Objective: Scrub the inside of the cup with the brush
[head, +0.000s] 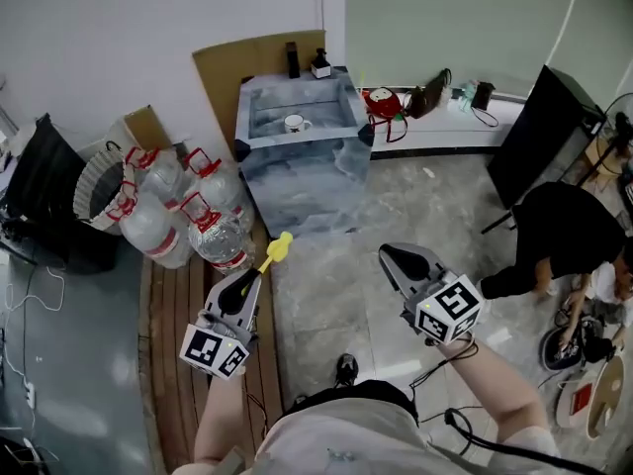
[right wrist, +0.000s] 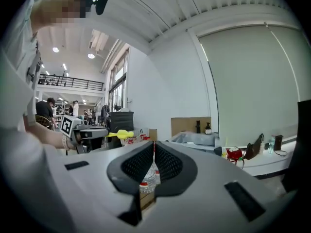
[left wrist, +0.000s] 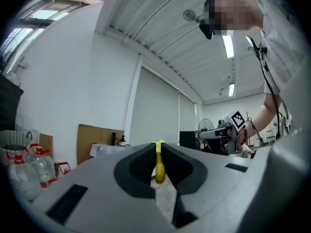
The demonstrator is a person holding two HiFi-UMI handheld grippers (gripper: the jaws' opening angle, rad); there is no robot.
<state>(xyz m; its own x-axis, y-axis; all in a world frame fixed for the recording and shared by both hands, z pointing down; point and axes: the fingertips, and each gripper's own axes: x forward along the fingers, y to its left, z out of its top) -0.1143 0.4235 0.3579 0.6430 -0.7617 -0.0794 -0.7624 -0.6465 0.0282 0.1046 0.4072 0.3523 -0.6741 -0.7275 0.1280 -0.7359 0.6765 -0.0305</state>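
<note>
The left hand-held gripper [head: 253, 277] is clamped on a slim yellow plastic brush [head: 277, 249]. In the left gripper view the brush's handle [left wrist: 159, 165] stands pinched between the dark ribbed pads, and its head pokes out past the tips toward 1 o'clock in the head view. The right hand-held gripper [head: 390, 253] is closed with nothing in it; in the right gripper view its pads [right wrist: 146, 161] meet with no gap.

The small white cup [head: 295, 123] sits inside a marbled blue-grey box-shaped basin [head: 302, 191], at 12 o'clock from both grippers and well apart from them. Clear plastic water jugs with red handles [head: 213, 234] cluster on the floor at 10 o'clock from the left gripper, beside the basin. A person in black [head: 564, 236] crouches at 3 o'clock.
</note>
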